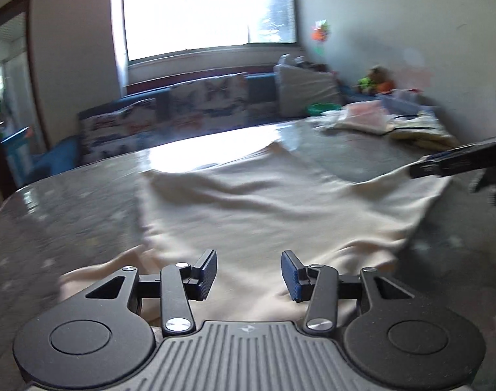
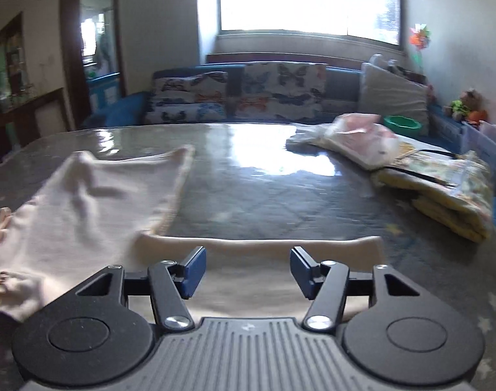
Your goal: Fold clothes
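A cream garment (image 1: 264, 215) lies spread and wrinkled on the grey glossy table (image 1: 68, 215). My left gripper (image 1: 248, 272) is open just above the garment's near edge, with nothing between its fingers. In the right wrist view the same cream garment (image 2: 85, 202) lies to the left and under my right gripper (image 2: 248, 270), which is open and empty over a flat cloth edge. The right gripper's fingers (image 1: 443, 163) show at the far right of the left wrist view, at the garment's far corner.
A pile of folded clothes and plastic bags (image 2: 394, 163) sits at the table's far right, also in the left wrist view (image 1: 394, 123). A butterfly-print sofa (image 2: 248, 94) stands behind the table under a bright window. A green bowl (image 2: 402, 122) sits beyond the pile.
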Motion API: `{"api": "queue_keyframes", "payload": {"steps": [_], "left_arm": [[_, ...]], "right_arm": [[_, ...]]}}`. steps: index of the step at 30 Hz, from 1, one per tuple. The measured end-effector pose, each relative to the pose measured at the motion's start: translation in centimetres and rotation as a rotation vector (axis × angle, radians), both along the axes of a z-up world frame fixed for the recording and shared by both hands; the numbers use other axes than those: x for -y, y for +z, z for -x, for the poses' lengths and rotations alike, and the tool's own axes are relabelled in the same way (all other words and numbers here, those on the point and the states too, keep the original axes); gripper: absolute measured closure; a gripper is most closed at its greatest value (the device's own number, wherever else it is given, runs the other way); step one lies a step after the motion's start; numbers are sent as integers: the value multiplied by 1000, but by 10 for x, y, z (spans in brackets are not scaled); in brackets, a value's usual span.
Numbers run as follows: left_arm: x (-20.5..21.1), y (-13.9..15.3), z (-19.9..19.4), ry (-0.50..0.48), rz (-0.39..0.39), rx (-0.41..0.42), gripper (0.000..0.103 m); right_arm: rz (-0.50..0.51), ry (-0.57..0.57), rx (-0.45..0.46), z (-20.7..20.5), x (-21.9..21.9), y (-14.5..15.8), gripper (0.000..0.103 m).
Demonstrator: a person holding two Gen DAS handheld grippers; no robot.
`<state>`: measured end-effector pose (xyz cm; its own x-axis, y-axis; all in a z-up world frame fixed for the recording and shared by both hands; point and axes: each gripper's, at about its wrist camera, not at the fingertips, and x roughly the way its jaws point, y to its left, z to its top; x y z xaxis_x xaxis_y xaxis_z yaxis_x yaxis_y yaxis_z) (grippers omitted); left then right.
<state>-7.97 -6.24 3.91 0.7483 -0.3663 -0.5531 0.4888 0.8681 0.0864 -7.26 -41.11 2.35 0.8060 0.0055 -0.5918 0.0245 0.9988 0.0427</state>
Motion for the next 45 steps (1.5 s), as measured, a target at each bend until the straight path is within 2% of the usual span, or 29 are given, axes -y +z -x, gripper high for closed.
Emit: {"api": "queue_keyframes", "payload": {"steps": [3, 7, 10, 13, 14, 15, 18, 22, 27, 31, 34, 35, 42, 45], "left_arm": [[-20, -8, -8, 49, -78, 14, 57], [-32, -19, -14, 52, -146, 26, 59], [-34, -26, -20, 38, -169, 27, 67], [-39, -28, -24, 20, -157, 30, 78], [-41, -28, -25, 15, -151, 33, 86], [-44, -27, -27, 19, -136, 33, 92], [-63, -19, -38, 75, -33, 17, 97], [-100, -1, -52, 187, 105, 34, 98], [-163, 20, -59, 356, 245, 104, 98], [-213, 13, -66, 501, 338, 78, 98], [-243, -1, -69, 548, 418, 30, 98], [-250, -6, -70, 549, 432, 10, 98], [-252, -25, -87, 527, 379, -63, 97], [-256, -26, -93, 599, 346, -65, 95]], "right_arm": [[-10, 79, 2, -2, -29, -2, 34], [14, 134, -9, -5, -55, -12, 28], [24, 147, -22, -7, -63, -18, 25], [20, 141, -35, -8, -67, -24, 17], [19, 139, -37, -8, -67, -25, 13], [15, 134, -38, -8, -67, -27, 9], [7, 118, -43, -7, -67, -32, 0], [12, 115, -46, -6, -68, -35, 0], [16, 116, -50, -8, -69, -36, 0], [21, 117, -51, -8, -70, -37, 0], [24, 118, -51, -8, -70, -37, 0], [24, 118, -51, -8, -70, -38, 0], [24, 118, -51, -8, -70, -38, 0], [23, 118, -52, -8, -70, -38, 0]]}}
